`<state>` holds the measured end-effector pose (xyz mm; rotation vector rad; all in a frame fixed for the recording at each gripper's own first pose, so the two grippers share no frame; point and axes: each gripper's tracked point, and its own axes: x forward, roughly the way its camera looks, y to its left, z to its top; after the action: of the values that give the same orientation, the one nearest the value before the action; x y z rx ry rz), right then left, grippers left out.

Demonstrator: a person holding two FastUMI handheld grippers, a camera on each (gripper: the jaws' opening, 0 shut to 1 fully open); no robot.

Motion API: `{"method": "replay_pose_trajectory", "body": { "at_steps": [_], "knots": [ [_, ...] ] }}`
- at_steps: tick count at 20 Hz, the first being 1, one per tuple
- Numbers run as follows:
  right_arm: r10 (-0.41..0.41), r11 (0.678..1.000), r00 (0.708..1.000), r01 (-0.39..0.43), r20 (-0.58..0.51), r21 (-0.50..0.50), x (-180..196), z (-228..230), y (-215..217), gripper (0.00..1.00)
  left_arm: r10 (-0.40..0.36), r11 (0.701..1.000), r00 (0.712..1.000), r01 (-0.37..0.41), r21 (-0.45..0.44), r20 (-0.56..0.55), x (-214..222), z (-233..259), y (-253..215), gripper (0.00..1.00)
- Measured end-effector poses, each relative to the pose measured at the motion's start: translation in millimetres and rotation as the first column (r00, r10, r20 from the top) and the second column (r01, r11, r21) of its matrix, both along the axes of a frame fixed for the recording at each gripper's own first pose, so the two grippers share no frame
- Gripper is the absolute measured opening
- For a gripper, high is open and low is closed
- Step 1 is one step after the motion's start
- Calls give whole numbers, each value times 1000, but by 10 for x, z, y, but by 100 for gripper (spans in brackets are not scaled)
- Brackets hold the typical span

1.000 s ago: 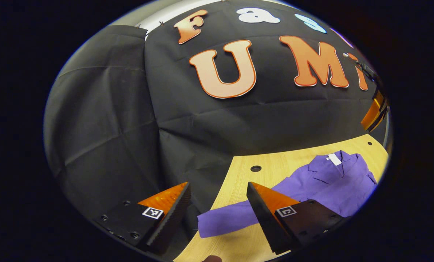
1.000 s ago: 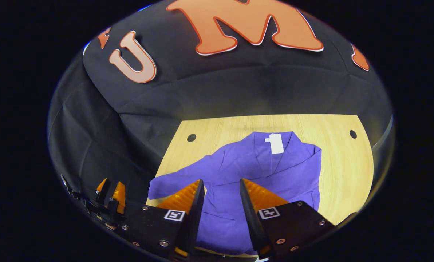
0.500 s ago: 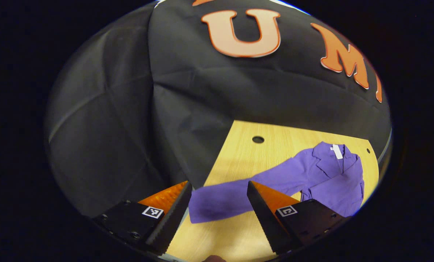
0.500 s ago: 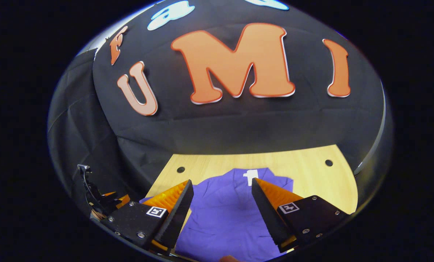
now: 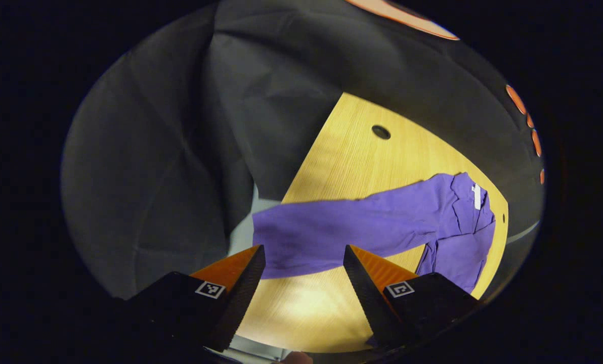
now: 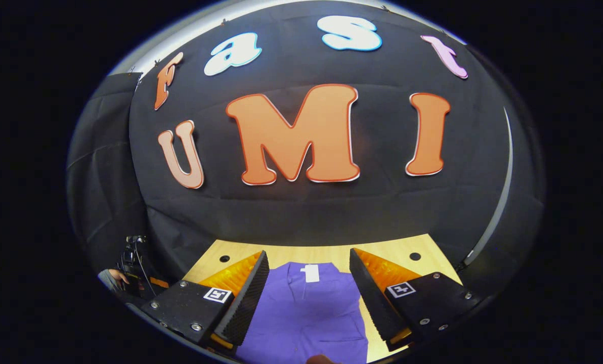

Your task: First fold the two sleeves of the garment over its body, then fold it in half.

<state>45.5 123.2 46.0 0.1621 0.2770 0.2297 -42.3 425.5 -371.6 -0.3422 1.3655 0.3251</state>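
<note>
Hovering in left gripper view: left gripper (image 5: 304, 275) wide open, empty, above garment (image 5: 382, 225) sleeve cuff overhanging worktop (image 5: 352, 151) left edge. Right gripper view: right gripper (image 6: 309, 283) wide open, empty, level over garment body; bare worktop strip beyond collar.

the right gripper (image 6: 309, 298) hangs with fingers apart above the purple garment (image 6: 306, 316) on the wooden table (image 6: 382, 253).

The garment (image 5: 382, 222) is solid purple with a white tag (image 5: 476, 196), lying on a light-wood-grain table (image 5: 352, 162).
</note>
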Motion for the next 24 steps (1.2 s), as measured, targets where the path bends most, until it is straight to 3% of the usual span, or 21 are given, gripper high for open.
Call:
{"method": "replay_pose_trajectory", "body": {
  "at_steps": [5,8,9,16,19,24],
  "knots": [
    [-59,998,998,59,6,9,-164,-67,-300,95,53,996,991,-62,-68,-122,-264,-405,45,97],
    [-83,996,996,83,-25,28,-227,-176,-394,100,69,991,984,-87,-103,-163,-339,-570,78,98],
    [-80,996,996,81,-33,36,-249,-204,-399,95,69,990,983,-88,-109,-171,-341,-612,87,97],
    [-108,993,994,109,-34,43,-376,-183,-544,95,105,985,959,-137,-105,-264,-436,-939,155,96],
    [-116,992,992,118,-49,48,-434,-205,-599,95,92,992,955,-111,-52,-283,-414,-972,236,92],
    [-111,993,992,114,-55,43,-433,-269,-765,95,106,990,957,-128,-65,-270,-278,-946,76,25]
  ]
}}
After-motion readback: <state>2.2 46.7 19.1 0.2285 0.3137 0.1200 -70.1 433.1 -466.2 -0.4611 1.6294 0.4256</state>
